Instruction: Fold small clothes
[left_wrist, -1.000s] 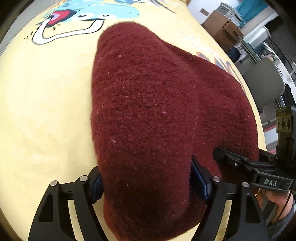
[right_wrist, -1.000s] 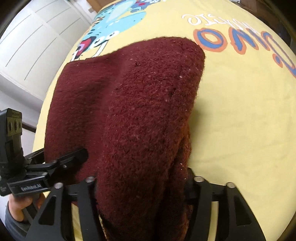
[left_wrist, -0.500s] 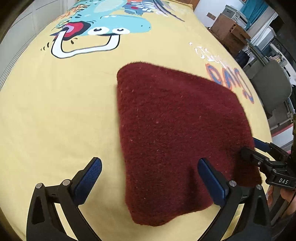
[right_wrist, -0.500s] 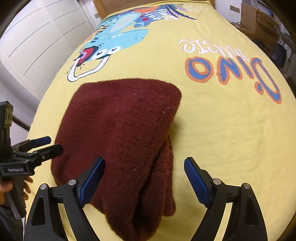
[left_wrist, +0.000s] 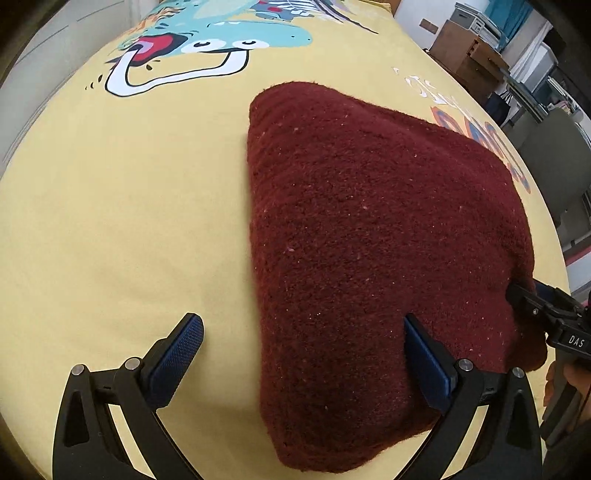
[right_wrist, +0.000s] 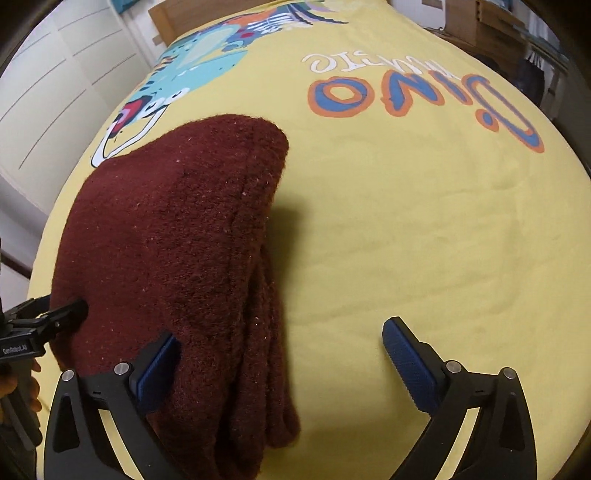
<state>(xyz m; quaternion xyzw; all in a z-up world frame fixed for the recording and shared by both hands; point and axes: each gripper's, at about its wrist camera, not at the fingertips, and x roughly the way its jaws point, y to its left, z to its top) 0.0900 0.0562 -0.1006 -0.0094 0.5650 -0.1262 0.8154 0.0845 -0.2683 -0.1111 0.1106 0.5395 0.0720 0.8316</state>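
A dark red fleece garment (left_wrist: 369, 229) lies folded in layers on the yellow dinosaur-print bed cover (left_wrist: 122, 206). My left gripper (left_wrist: 303, 354) is open and empty, its jaws spread wide over the garment's near left corner. In the right wrist view the garment (right_wrist: 173, 236) shows its stacked folded edges at the right side. My right gripper (right_wrist: 280, 354) is open and empty, straddling the garment's near right edge. The right gripper also shows at the right edge of the left wrist view (left_wrist: 546, 317), and the left gripper shows at the left edge of the right wrist view (right_wrist: 44, 325).
The bed cover (right_wrist: 424, 229) carries a blue dinosaur print (left_wrist: 221, 40) and orange-blue lettering (right_wrist: 406, 96). White panelled wardrobe doors (right_wrist: 55, 85) stand to the left of the bed. Cardboard boxes (left_wrist: 465, 51) and a grey chair (left_wrist: 554, 155) stand to its right.
Both grippers were shut on the lifted garment a second ago. They opened and let it drop flat onto the cover, then backed off slightly with jaws wide.
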